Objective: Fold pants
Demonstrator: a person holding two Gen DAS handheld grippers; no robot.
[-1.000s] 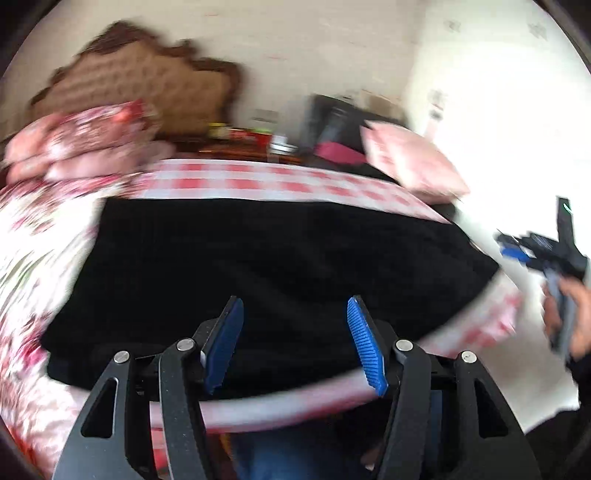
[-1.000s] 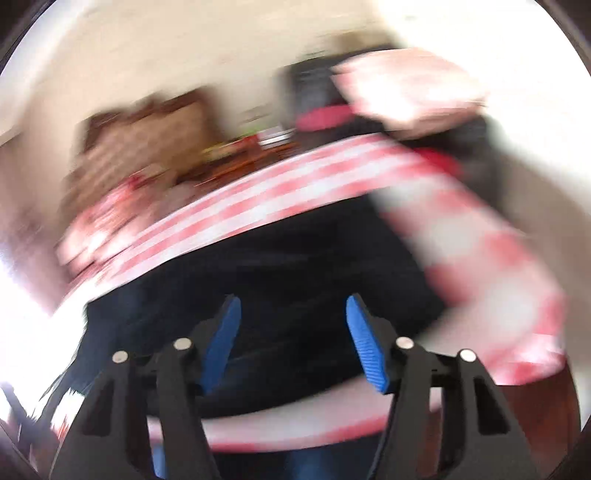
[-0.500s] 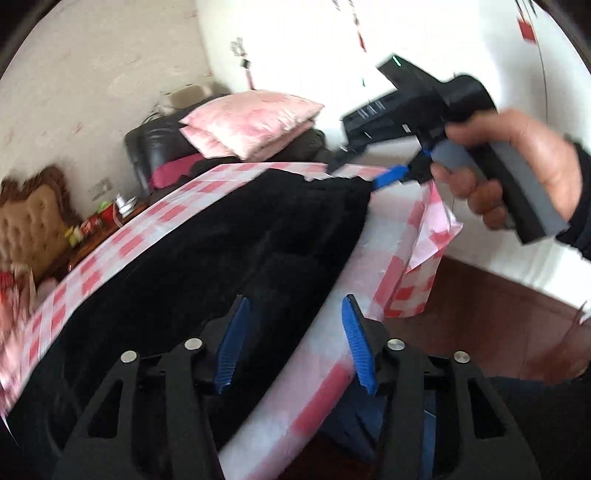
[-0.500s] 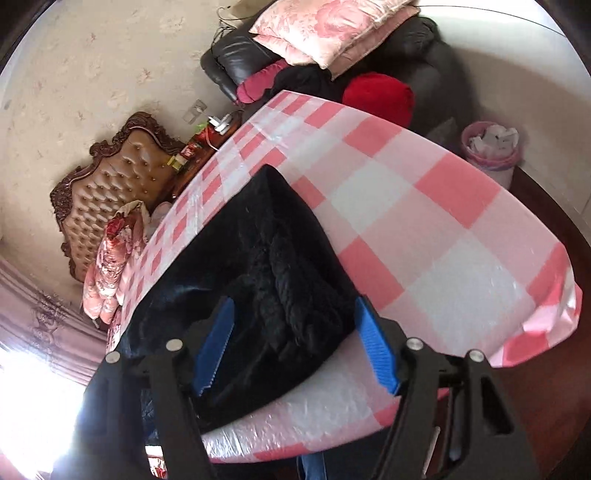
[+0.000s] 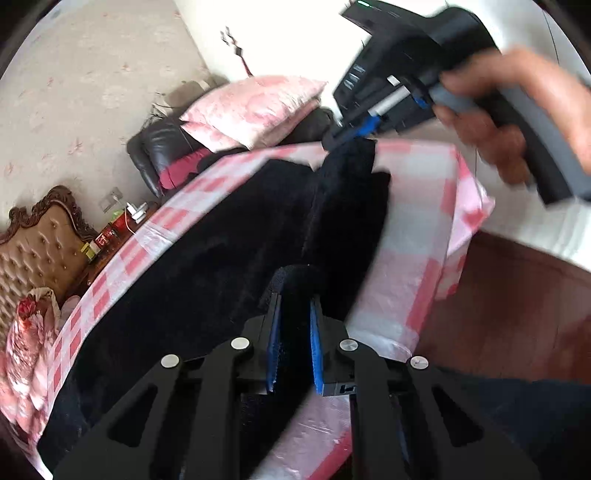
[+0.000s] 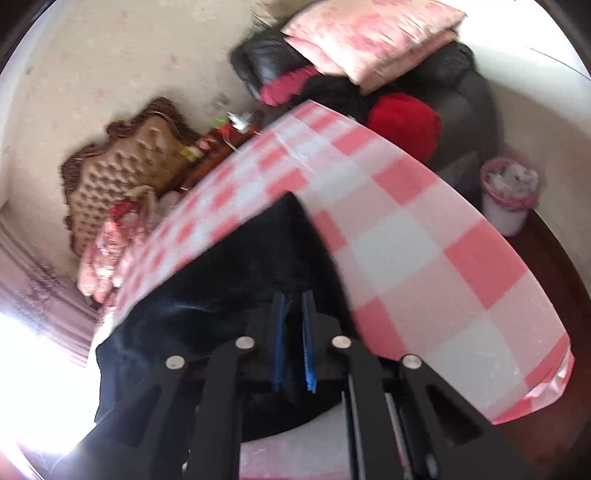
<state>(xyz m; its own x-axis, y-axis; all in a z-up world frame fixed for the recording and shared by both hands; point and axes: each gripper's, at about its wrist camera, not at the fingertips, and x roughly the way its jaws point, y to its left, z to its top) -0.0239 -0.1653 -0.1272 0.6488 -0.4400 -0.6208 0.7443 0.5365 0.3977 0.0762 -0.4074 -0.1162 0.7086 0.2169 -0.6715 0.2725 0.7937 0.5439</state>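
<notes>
Black fleecy pants [image 5: 207,280] lie across a table with a pink-and-white checked cloth [image 5: 417,229]. My left gripper [image 5: 293,332] is shut on the near end edge of the pants, with black cloth bunched between its blue pads. My right gripper [image 5: 354,136], seen from the left wrist view, pinches the far corner of the same end and lifts it off the cloth. In the right wrist view the right gripper [image 6: 293,332] is shut on the pants [image 6: 221,295], with the checked cloth [image 6: 424,251] to its right.
A black leather sofa [image 6: 469,99] with pink cushions [image 6: 369,33] and a red cushion [image 6: 402,118] stands beyond the table. A bin [image 6: 508,199] stands on the dark floor to the right. A tufted headboard [image 5: 33,251] and floral bedding [image 5: 26,339] are at left.
Both grippers were open over the pants' end half a second ago. Now both have closed on the cloth, and the right one has lifted its corner.
</notes>
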